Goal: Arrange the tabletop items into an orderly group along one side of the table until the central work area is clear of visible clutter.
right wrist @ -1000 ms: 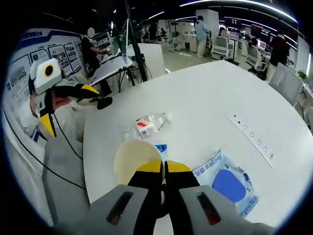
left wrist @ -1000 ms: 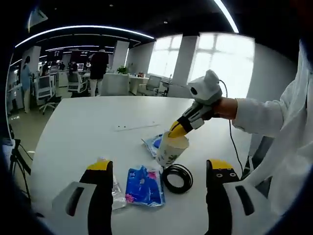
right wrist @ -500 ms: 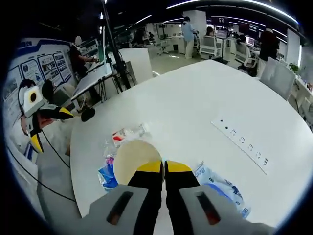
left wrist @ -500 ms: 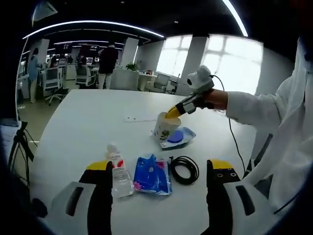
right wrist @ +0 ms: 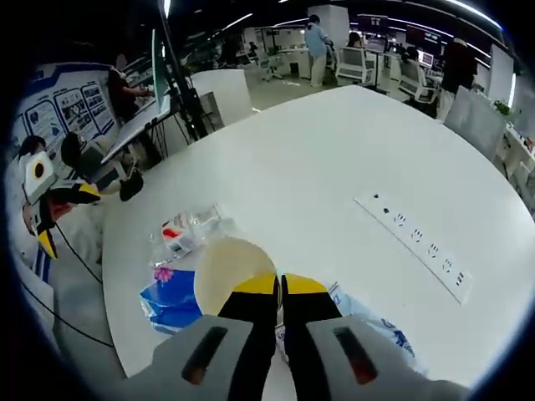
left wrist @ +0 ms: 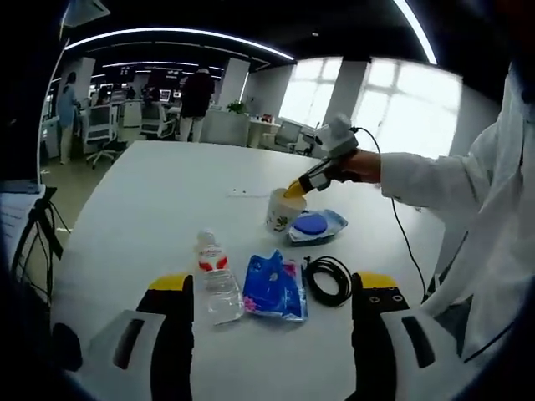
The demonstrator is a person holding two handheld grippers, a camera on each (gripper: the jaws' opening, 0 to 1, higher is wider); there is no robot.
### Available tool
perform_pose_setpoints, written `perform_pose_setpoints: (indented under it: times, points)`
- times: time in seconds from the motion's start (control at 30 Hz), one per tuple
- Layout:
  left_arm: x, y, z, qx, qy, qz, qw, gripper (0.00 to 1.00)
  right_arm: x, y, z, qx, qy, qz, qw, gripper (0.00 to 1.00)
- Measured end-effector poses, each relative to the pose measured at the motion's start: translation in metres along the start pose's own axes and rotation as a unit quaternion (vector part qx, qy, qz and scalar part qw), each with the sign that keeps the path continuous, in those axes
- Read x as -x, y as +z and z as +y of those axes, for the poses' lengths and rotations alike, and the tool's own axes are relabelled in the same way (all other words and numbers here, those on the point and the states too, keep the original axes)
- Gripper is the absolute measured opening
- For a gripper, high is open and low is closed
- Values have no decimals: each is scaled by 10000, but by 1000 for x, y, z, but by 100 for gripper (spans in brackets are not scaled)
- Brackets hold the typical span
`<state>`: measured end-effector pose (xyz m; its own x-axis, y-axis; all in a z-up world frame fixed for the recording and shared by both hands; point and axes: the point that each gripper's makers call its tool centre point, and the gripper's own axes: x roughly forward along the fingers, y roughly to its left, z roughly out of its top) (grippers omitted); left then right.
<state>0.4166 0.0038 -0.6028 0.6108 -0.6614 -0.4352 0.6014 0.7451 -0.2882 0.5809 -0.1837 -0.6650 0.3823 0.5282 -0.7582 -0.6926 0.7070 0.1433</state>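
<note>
White tabletop (left wrist: 142, 209), round-edged, carrying a loose row of clutter. Hard to read: print on the paper cup (left wrist: 282, 210), and wording on the blue packet (left wrist: 275, 286). Partly covered in the right gripper view: the cup's far rim behind the yellow tips, and the white pouch with a blue patch (right wrist: 372, 330) cut off by the right gripper (right wrist: 278, 286). Clamped on the cup's rim, that gripper, jaws pressed together with the wall between them; seen too in the left gripper view, held by a white-sleeved arm. Touching the cup on its side, the pouch. Nearer the left gripper (left wrist: 272, 282): clear plastic bottle (left wrist: 216, 280) lying flat, blue packet just beside it, black cable coil (left wrist: 329, 279) next along. Left gripper's jaws spread wide, holding nothing, well short of these three. Beyond the cup, a white power strip (right wrist: 414, 245) lying flat.
</note>
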Motion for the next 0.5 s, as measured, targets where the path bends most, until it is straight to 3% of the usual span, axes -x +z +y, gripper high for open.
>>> perform_pose_setpoints:
  times: [0.5]
  points:
    - [-5,-12,3,123,-7,98,9999,75,-18,-13,-15,-249,-47,177,9995,0]
